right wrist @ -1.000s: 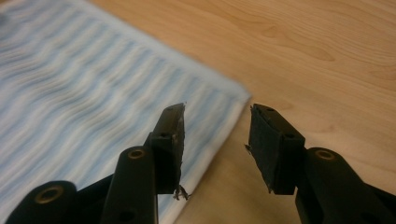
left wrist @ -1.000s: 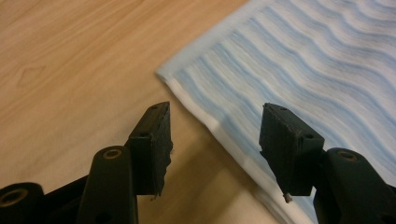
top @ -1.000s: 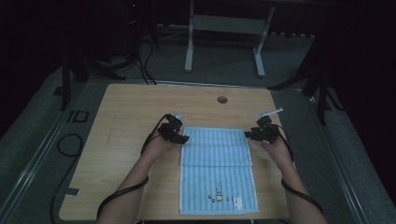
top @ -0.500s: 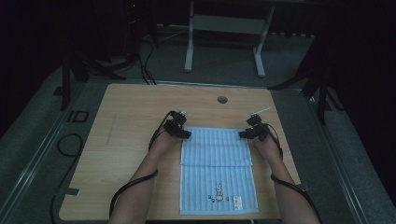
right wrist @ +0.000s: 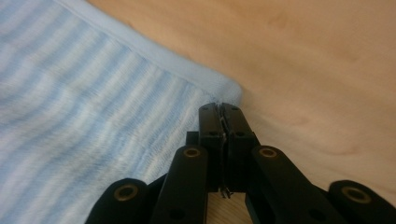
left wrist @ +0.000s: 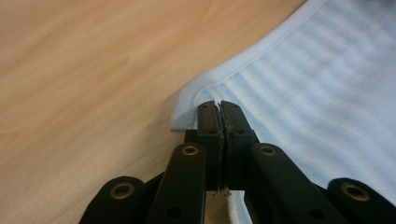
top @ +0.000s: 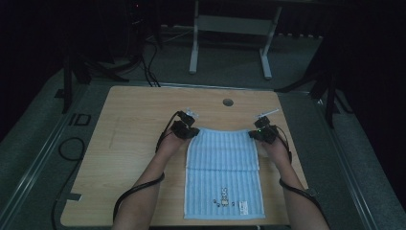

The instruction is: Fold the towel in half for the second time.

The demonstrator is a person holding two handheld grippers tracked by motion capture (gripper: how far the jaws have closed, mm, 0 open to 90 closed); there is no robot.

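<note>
Where cables trail, dark room, grey floor [top: 43, 143], wooden table [top: 129, 143], blue towel [top: 222, 167].

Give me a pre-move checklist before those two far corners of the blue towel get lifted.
1. Left gripper jaws closed on the towel at its far left corner: ok; they have just been closing, cloth between them.
2. Right gripper jaws closed at the far right corner: ok; also just closing on cloth.
3. Single layer pinched at each corner: cannot tell.
4. Towel lying flat on the table: ok, one crease across the middle.
5. Near edge with printed label free of hands: ok.
6. Table hole clear of the towel: ok.
</note>
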